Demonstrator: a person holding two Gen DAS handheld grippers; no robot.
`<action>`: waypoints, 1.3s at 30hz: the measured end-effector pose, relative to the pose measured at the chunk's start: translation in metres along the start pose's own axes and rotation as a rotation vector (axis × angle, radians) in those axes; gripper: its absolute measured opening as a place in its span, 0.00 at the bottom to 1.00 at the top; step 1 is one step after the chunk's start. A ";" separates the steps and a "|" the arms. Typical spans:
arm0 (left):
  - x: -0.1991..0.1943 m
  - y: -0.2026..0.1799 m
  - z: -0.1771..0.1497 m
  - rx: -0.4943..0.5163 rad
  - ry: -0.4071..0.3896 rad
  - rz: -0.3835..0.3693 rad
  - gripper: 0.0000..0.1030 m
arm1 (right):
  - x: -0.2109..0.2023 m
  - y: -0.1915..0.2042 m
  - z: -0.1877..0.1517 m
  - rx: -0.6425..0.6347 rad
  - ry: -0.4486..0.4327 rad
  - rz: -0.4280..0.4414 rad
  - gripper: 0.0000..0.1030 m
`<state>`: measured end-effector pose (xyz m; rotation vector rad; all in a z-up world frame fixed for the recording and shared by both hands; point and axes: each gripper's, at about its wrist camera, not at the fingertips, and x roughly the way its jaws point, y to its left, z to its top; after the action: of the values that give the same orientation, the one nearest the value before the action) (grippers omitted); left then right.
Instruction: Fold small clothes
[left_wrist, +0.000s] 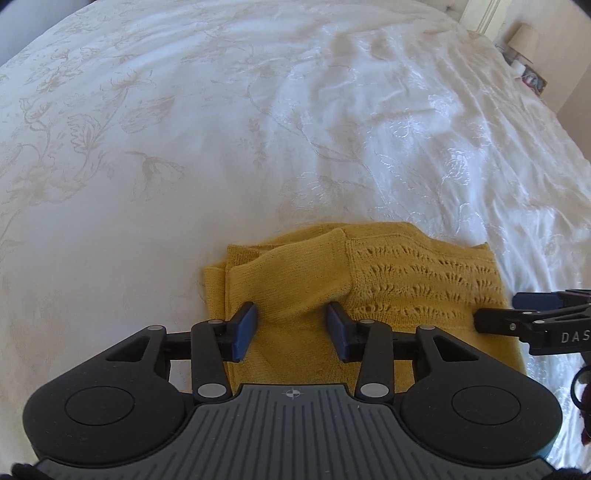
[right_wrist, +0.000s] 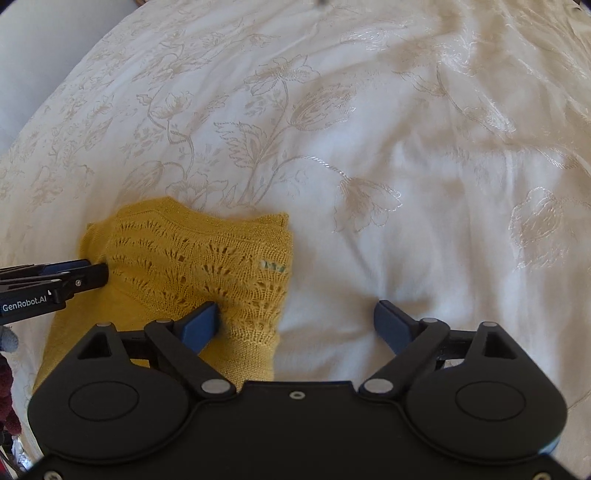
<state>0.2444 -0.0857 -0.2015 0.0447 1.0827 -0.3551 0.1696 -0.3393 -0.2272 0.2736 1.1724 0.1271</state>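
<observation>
mustard knit garment (left_wrist: 332, 280), partly folded, lying on the floral white bedspread (left_wrist: 184, 129). left gripper (left_wrist: 291, 325) over the garment's near edge, fingers apart around a raised fold; right gripper (right_wrist: 295, 321) spread wide, left finger on the garment's lace corner, right finger on bedspread beside it.

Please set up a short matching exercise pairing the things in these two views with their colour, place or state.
Column 1:
1. sweater
2. bedspread
3. left claw
4. right claw

Column 2:
A. white with a floral pattern
B. open, over the plain knit
C. mustard yellow, folded
D. open wide, one finger on the lace knit, the other over the bedspread

Pairs: 1-C, 2-A, 3-B, 4-D
</observation>
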 end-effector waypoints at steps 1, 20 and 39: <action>0.000 0.001 0.000 0.005 -0.003 -0.006 0.42 | -0.002 -0.002 -0.002 0.004 -0.005 0.005 0.90; -0.055 -0.001 -0.058 0.040 0.044 0.104 1.00 | -0.068 -0.015 -0.045 0.117 -0.127 0.046 0.99; -0.132 -0.035 -0.110 -0.005 -0.029 0.059 0.99 | -0.079 0.013 -0.099 -0.025 0.004 -0.039 0.99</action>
<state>0.0845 -0.0612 -0.1334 0.0669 1.0513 -0.2988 0.0485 -0.3315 -0.1893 0.2286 1.1792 0.1083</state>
